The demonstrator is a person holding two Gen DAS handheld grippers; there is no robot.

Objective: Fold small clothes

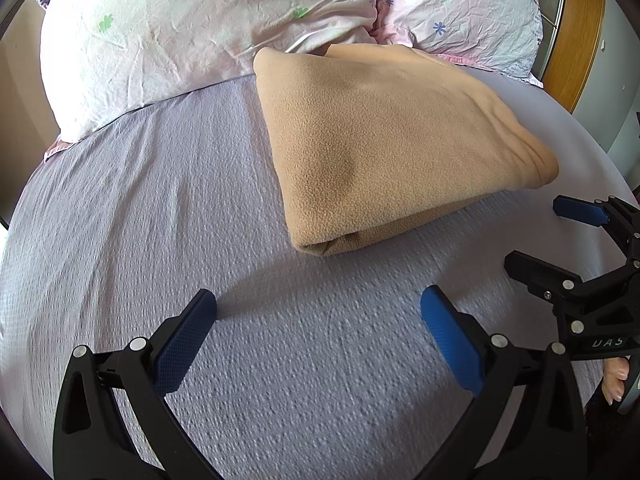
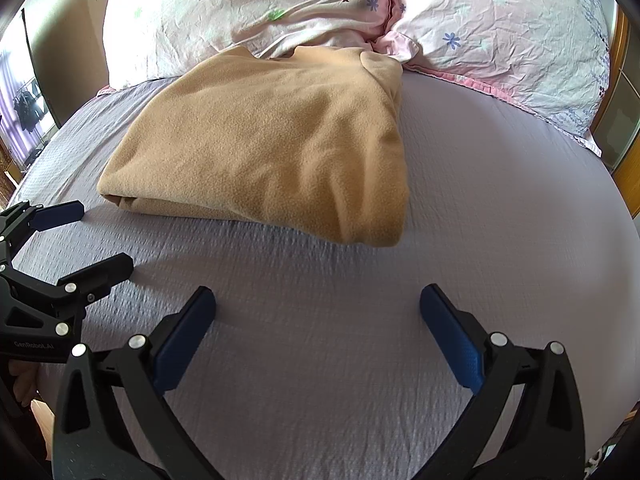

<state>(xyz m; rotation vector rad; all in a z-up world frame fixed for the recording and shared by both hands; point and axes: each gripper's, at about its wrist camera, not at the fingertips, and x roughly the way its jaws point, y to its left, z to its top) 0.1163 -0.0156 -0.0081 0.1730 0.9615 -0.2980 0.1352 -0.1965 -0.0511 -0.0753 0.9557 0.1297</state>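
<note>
Jaws wide on both my grippers, nothing between them. Left gripper hangs over bare sheet; right gripper the same, both near the sheet, contact not clear.

Fleece, tan, folded into a thick pad, lies on the sheet ahead of both sets of jaws, apart from them. From my left it sits ahead and to the right; from my right, ahead and to the left. So it lies beyond the gap between the two grippers. Its far edge touches the pillows.

Left view only: folded layers showing at the near corner of the fleece, a rounded fold along its right side, and a wooden frame at far right. My right gripper shows at the right edge there, fingers spread, with a bit of my hand below it.

Right view only: the fleece's near left corner with stacked edges, a bunched flap at its far right corner, and a window area with dark clothes hanging at far left, small and blurred. My left gripper shows at the left edge, spread too.

Sheet texture smeared in both views near the jaws.
</note>
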